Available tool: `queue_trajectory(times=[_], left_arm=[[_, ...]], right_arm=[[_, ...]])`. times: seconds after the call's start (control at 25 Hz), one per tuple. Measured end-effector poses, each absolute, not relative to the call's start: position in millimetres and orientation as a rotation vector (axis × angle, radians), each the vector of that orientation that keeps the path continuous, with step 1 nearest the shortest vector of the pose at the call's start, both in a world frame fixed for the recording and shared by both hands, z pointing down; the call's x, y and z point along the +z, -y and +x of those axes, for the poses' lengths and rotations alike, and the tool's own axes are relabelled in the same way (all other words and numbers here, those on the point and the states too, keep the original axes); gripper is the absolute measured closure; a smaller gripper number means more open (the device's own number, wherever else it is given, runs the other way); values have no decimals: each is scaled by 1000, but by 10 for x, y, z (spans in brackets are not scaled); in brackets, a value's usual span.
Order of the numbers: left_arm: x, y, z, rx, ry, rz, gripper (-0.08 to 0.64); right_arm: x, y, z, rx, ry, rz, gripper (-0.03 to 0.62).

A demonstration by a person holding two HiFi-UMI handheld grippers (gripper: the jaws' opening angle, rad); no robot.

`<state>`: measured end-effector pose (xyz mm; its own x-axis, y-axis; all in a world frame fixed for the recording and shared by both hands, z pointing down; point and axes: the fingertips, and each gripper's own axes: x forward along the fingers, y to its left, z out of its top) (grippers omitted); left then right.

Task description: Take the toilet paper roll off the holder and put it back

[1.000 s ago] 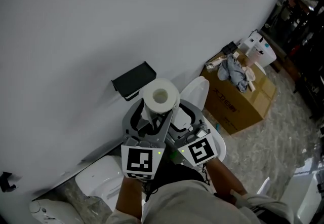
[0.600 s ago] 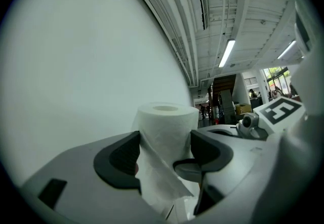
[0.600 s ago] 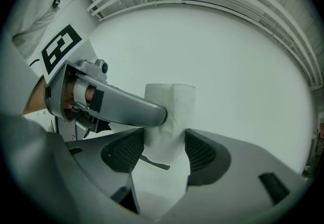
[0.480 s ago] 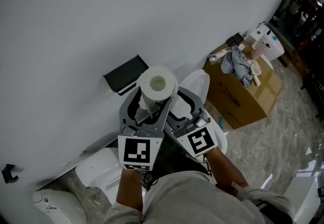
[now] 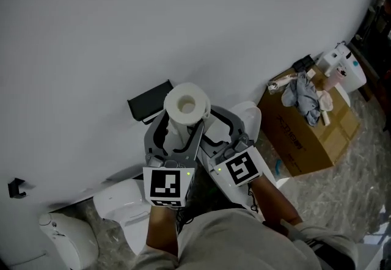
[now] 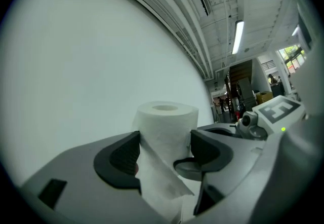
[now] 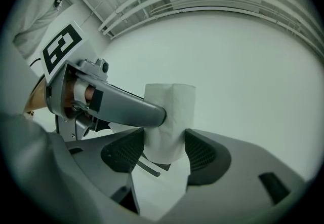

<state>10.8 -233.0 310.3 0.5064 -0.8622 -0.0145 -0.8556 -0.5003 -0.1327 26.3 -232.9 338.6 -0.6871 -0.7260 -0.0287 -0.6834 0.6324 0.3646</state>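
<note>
The left hand-held gripper [image 6: 164,148] and the right hand-held gripper [image 7: 164,150] each clamp the upright toilet paper roll [image 5: 186,104]. The black holder [image 5: 148,101] edge is just beyond-left, and bare wall [image 5: 183,12] lies ahead.

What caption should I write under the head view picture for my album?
Left tool and right tool together grip a white toilet paper roll upright, near the black wall holder.

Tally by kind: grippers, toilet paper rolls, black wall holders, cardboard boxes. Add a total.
grippers: 2 (left gripper, right gripper)
toilet paper roll: 1
black holder: 1
cardboard box: 1
Total: 5
</note>
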Motion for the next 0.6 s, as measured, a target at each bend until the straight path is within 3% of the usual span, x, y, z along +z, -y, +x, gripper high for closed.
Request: queue_trajectory(times=[0.6], left_arm=[[3088,2668,124,-102,-1612,-2533,241]], right_arm=[[3374,2668,279,-539,2825,1080,342]])
